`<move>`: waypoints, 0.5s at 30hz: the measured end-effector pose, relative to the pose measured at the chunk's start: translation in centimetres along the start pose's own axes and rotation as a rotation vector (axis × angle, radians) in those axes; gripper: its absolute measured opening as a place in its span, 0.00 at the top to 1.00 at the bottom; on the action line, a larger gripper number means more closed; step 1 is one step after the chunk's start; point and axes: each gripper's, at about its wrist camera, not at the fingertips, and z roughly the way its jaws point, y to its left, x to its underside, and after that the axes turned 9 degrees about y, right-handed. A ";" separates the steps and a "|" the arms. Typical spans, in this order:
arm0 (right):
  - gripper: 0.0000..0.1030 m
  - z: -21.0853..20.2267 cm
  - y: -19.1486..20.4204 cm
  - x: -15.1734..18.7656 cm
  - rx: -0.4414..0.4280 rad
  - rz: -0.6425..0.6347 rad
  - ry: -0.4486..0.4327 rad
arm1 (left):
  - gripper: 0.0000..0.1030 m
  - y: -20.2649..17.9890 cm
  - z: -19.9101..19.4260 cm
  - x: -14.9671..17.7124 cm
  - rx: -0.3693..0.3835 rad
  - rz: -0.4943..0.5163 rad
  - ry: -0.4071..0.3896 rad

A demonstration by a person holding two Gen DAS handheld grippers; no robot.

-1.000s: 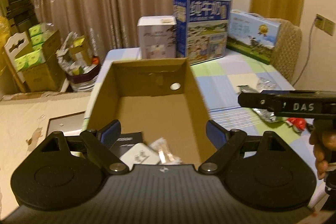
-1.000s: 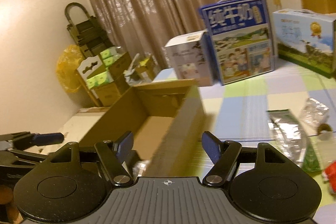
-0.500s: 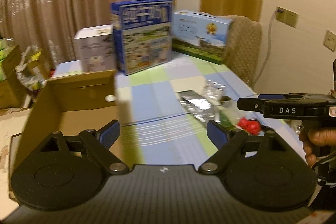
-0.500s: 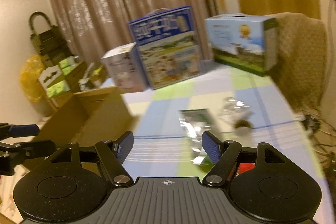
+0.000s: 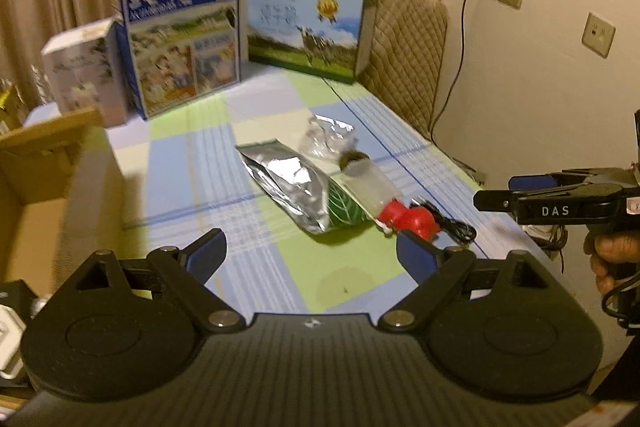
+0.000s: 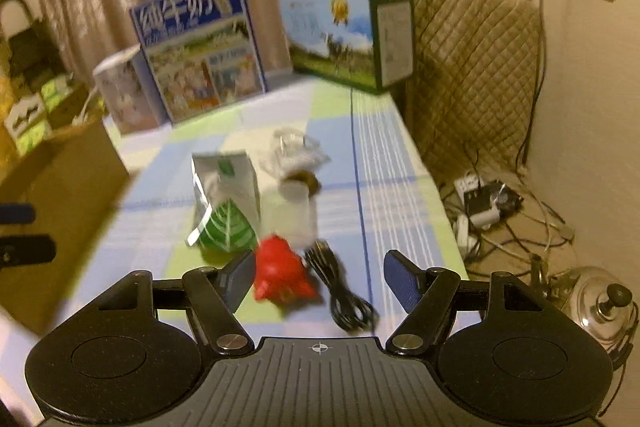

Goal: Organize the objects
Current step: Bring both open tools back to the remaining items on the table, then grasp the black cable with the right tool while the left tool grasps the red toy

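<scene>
Left gripper (image 5: 310, 247) hovering with jaws released over bare checked desk (image 5: 192, 163), cardboard box (image 5: 44, 195) lying at the desk's left edge, right gripper (image 6: 320, 273) jaws spread wide above red toy (image 6: 280, 271) and black cable (image 6: 340, 291), foil pouch (image 5: 292, 191) lying mid-desk.

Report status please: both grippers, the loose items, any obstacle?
Left gripper open, empty. Right gripper open, above red toy and black cable. Foil bag on table, cardboard box left. Nothing blocking.

Bare tablecloth (image 5: 192, 163) lay open at centre-left of the frame. The cardboard box (image 5: 48, 179) walled the left edge, while milk cartons (image 5: 180, 39) blocked the top.
</scene>
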 end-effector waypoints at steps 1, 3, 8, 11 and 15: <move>0.36 0.4 -0.3 0.1 -0.006 -0.018 0.023 | 0.13 -0.2 0.7 0.1 0.004 -0.001 0.008; 0.44 1.2 -0.6 0.2 -0.019 -0.062 0.067 | 0.13 -0.5 2.1 0.2 0.014 -0.007 0.024; 0.56 4.3 -1.3 -0.3 -0.039 -0.162 0.183 | 0.13 -1.1 5.4 0.5 0.025 -0.010 0.056; 0.60 6.2 -1.5 -1.0 -0.046 -0.210 0.228 | 0.13 -1.1 7.0 0.6 0.030 -0.004 0.072; 0.67 8.2 -2.3 -1.8 -0.064 -0.213 0.266 | 0.13 -0.4 8.2 0.7 0.050 -0.016 0.081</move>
